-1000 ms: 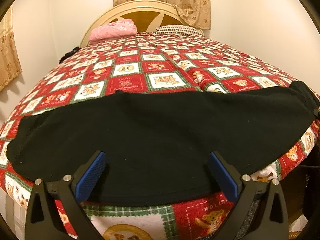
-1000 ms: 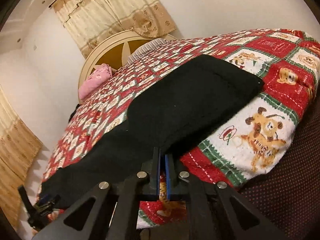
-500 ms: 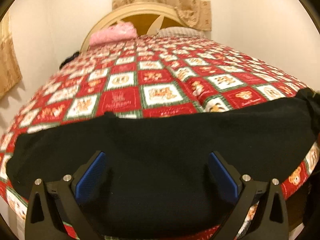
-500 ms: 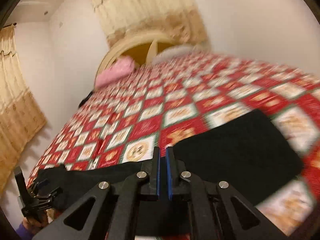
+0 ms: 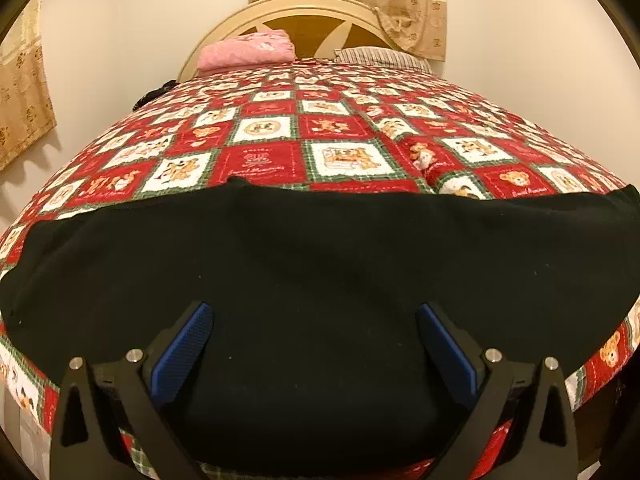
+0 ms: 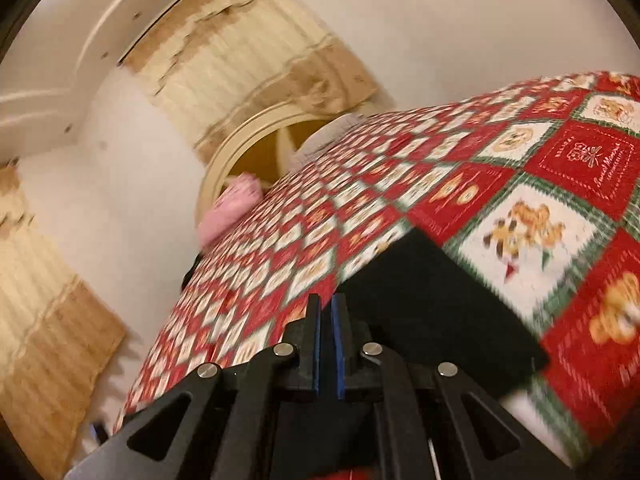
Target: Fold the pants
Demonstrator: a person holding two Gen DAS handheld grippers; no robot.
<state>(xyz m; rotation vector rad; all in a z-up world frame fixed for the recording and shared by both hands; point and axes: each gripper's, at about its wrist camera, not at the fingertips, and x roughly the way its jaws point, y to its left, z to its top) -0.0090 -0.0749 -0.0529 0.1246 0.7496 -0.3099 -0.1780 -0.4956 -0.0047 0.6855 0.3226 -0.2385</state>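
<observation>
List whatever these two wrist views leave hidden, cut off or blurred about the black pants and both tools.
- Left wrist view: the black fabric pants run past both side edges; their ends are cut off.
- Left wrist view: the near hem is hidden behind the open left tool.
- Right wrist view: motion blur smears the pants' edge.
- Right wrist view: whether the shut right tool pinches fabric is unclear.

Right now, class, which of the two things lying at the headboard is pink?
The folded pink bundle on the left is the one. The pillow to its right is grey-striped and lies flatter against the headboard.
</observation>
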